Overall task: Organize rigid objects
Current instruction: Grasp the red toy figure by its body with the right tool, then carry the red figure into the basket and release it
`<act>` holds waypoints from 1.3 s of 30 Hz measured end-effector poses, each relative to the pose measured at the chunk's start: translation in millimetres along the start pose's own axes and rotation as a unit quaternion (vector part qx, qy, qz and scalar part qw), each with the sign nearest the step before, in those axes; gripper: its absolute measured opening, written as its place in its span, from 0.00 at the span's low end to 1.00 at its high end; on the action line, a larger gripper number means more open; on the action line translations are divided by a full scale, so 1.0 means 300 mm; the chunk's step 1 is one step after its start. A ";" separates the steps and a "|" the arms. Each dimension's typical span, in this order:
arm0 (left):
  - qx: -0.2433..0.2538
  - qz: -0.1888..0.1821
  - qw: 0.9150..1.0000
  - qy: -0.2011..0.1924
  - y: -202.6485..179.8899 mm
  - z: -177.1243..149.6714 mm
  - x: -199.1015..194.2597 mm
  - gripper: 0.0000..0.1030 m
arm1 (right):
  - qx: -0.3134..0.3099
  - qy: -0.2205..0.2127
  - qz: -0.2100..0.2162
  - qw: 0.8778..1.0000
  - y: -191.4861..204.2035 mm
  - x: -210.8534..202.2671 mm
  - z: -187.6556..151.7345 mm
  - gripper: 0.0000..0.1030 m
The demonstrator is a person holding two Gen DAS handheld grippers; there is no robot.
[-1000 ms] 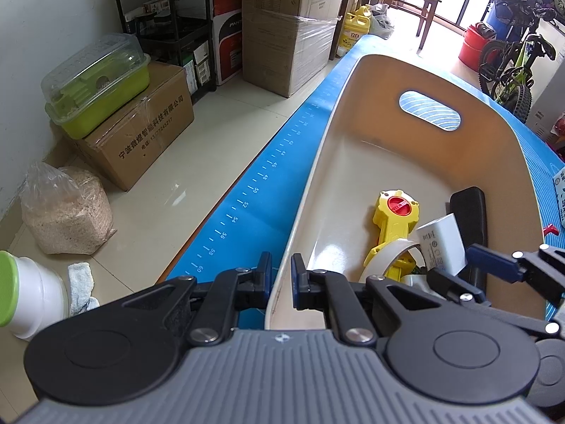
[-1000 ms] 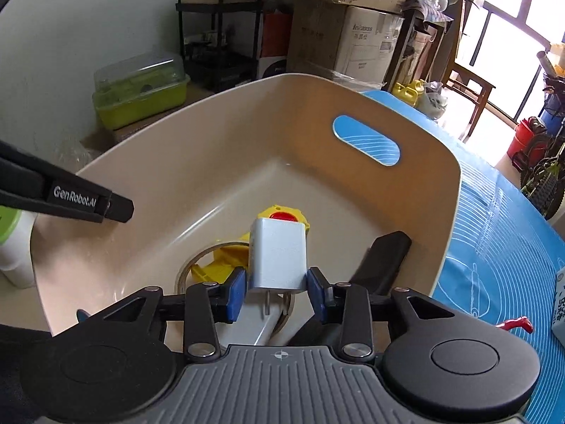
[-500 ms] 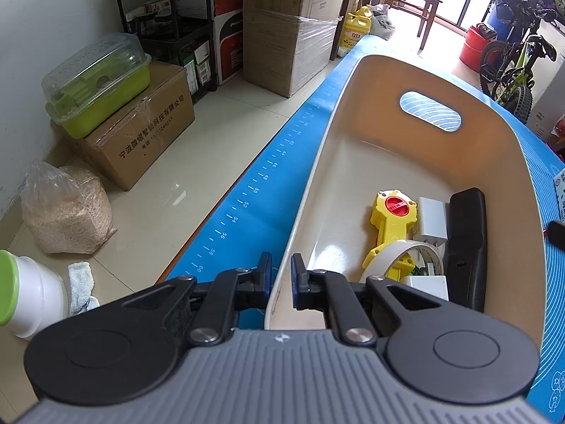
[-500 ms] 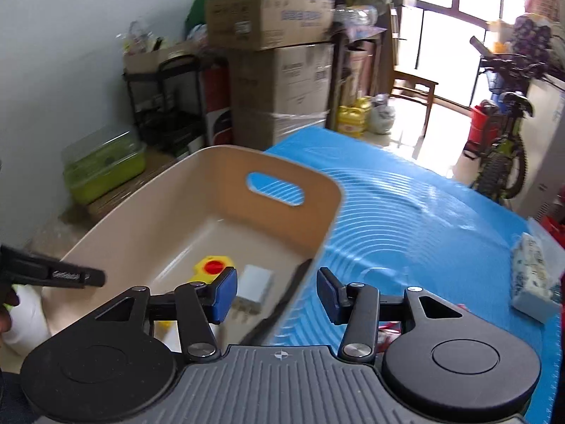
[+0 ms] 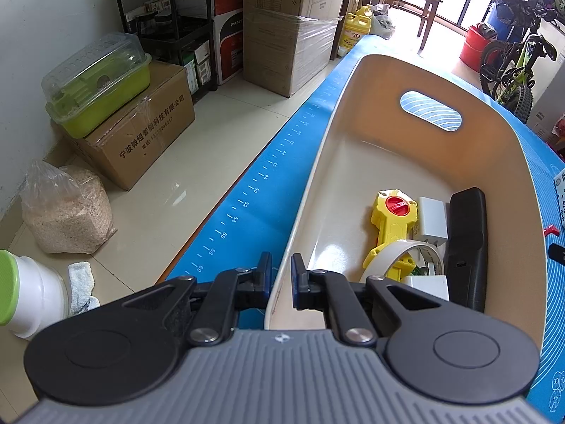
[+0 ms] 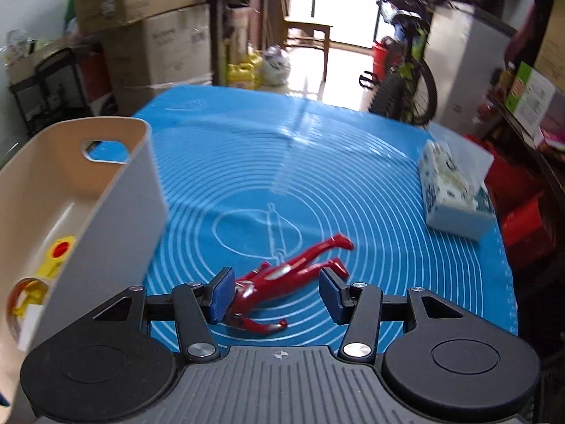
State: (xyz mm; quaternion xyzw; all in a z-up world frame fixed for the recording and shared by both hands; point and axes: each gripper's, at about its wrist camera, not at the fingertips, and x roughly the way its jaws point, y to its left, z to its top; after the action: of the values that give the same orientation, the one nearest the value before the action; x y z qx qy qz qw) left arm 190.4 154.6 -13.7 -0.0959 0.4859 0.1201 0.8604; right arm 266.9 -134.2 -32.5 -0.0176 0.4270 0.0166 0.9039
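Note:
A beige bin stands on the blue mat. My left gripper is shut on its near rim. Inside lie a yellow toy with a red knob, a white charger, a black bar-shaped object and a tape roll. In the right wrist view the bin is at the left. My right gripper is open above a red toy figure that lies flat on the mat. The figure's body shows between the fingers, and the pads are not touching it.
A patterned tissue box sits on the mat at the right edge. A bicycle and stacked cardboard boxes stand beyond the table. Left of the table the floor holds a green lidded container on a carton and a bag of grain.
My right gripper let go of the white charger inside the bin, opened, and swung right out over the mat to the red figure. The left gripper has kept still on the rim.

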 end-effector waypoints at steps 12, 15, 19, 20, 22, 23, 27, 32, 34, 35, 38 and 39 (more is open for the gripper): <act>0.003 0.002 1.000 -0.001 0.001 0.001 -0.002 0.12 | 0.097 0.028 -0.008 0.995 -0.033 0.181 -0.009 0.62; 0.004 0.002 1.000 -0.001 0.001 0.002 -0.002 0.12 | 0.112 0.043 -0.004 0.993 -0.027 0.216 -0.016 0.62; 0.005 0.003 1.000 -0.001 -0.001 0.002 -0.001 0.12 | 0.117 0.031 -0.006 0.993 -0.013 0.231 -0.029 0.63; 0.005 0.002 1.000 -0.001 -0.001 0.002 -0.001 0.12 | 0.109 0.024 -0.005 0.994 -0.005 0.229 -0.034 0.61; 0.005 0.002 1.000 -0.001 -0.001 0.002 0.000 0.12 | 0.115 0.015 0.000 0.993 -0.007 0.223 -0.041 0.52; 0.005 0.002 1.000 -0.001 -0.001 0.002 0.000 0.12 | 0.122 0.012 0.003 0.992 -0.012 0.220 -0.044 0.49; 0.005 0.003 1.000 -0.001 -0.002 0.002 0.000 0.12 | 0.151 0.005 0.018 0.988 -0.044 0.208 -0.055 0.40; 0.005 0.003 1.000 -0.001 -0.002 0.002 0.000 0.12 | 0.138 -0.009 0.026 0.990 -0.028 0.184 -0.068 0.30; 0.004 0.002 1.000 -0.001 -0.002 0.002 0.000 0.12 | 0.134 -0.013 0.029 0.991 -0.027 0.180 -0.075 0.30; 0.004 0.003 1.000 -0.001 -0.002 0.002 0.000 0.12 | 0.131 -0.018 0.026 0.991 -0.028 0.175 -0.078 0.30; 0.005 0.003 1.000 -0.001 -0.002 0.002 0.000 0.12 | 0.132 -0.033 0.026 0.990 -0.037 0.150 -0.082 0.30; 0.005 0.003 1.000 -0.001 -0.002 0.002 0.000 0.12 | 0.131 -0.036 0.027 0.990 -0.040 0.141 -0.080 0.30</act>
State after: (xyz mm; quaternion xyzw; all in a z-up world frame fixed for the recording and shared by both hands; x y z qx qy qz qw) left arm 191.0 154.2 -13.4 -0.0902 0.4859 0.1202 0.8610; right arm 275.7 -146.6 -80.1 0.1133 0.3926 -0.0146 0.9126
